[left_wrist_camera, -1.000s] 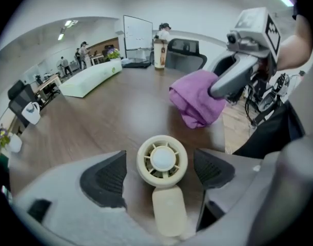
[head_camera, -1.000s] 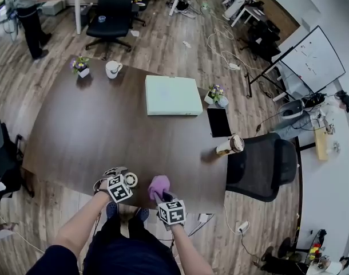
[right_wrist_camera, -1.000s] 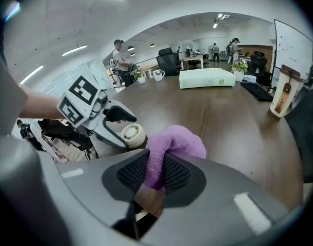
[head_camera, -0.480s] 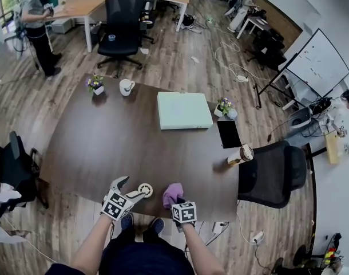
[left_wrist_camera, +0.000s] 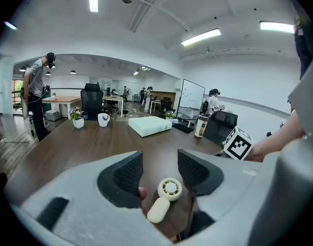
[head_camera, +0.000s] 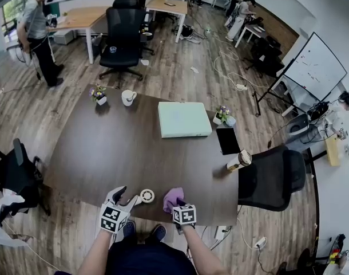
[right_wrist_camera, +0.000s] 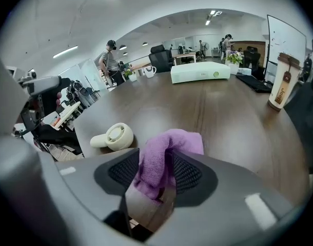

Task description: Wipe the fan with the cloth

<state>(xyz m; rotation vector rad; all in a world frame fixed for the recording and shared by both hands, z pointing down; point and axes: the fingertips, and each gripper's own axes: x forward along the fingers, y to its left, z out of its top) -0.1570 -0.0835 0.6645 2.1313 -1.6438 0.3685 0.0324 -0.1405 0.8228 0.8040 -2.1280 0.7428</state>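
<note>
At the lower left of the head view, the left forearm is seen rising from the bottom edge toward the upper right. The left tongs [head_camera: 127, 197] are held just above the near edge of the bench [head_camera: 106, 148] and aimed slightly downward at the fan [head_camera: 146, 196]. Their jaws have just been closing and are now part-way apart. In the left gripper view the fan is framed in the gap between them, but it is touched by neither pad.

The fan is laid flat on the bench close to the near edge, between the two tongs, with its grille upward. Its long axis runs from the round head to the handle, which is pointed toward the lower left, at the left tongs.

Just right of the fan, the purple cloth [head_camera: 173, 196] is bunched on the bench. The right forearm is brought up from the bottom edge, and the right tongs [head_camera: 176, 203] are tipped steeply down over the cloth. Their jaws have just been opening and are set apart, with the cloth standing loosely between the pads.
</note>
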